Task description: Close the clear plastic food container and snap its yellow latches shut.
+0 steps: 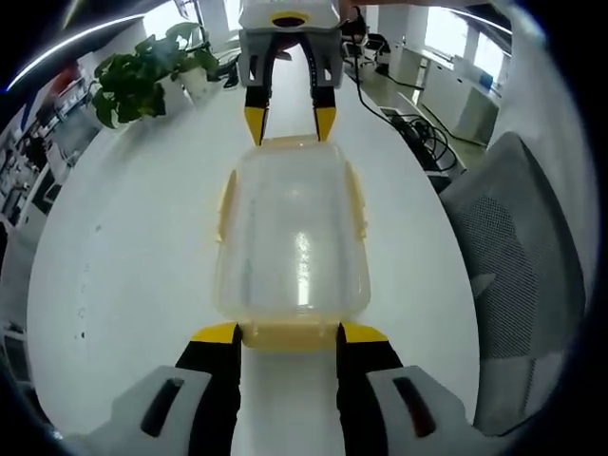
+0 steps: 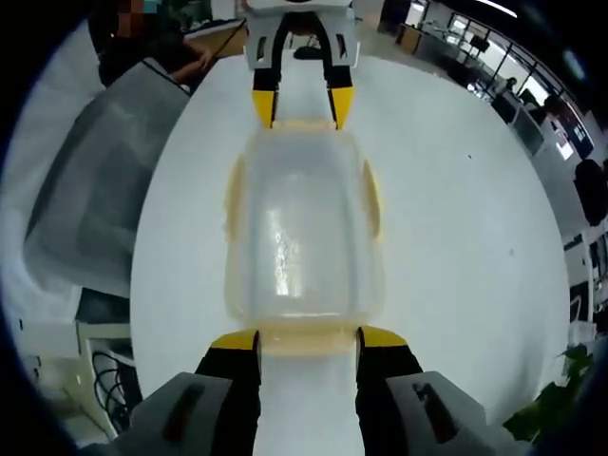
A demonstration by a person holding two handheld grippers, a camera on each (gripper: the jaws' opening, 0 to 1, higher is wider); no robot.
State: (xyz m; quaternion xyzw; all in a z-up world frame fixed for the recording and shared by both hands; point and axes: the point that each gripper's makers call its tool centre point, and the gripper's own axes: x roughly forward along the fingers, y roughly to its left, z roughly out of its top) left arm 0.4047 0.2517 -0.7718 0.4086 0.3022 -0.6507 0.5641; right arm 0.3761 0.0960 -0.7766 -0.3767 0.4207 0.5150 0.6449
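Your left gripper [image 1: 289, 332]: jaws apart, straddling near end latch [image 1: 290, 336] of container [image 1: 290, 233], gripping nothing. Your right gripper [image 2: 308, 338]: same, spread at opposite end latch [image 2: 308, 339]. Container sits mid white table [image 1: 133, 237], lid on, side latches [image 1: 359, 204] apparently flat. Risk: push uneven from both ends, container skids or tips, latch misses catch. Beyond: plant [image 1: 142, 76], chair [image 1: 532, 256].

Clear plastic food container [image 1: 293, 233] sits flat on the white table [image 1: 123, 256], lid on (yellow latches [image 1: 357, 199] along its edges).
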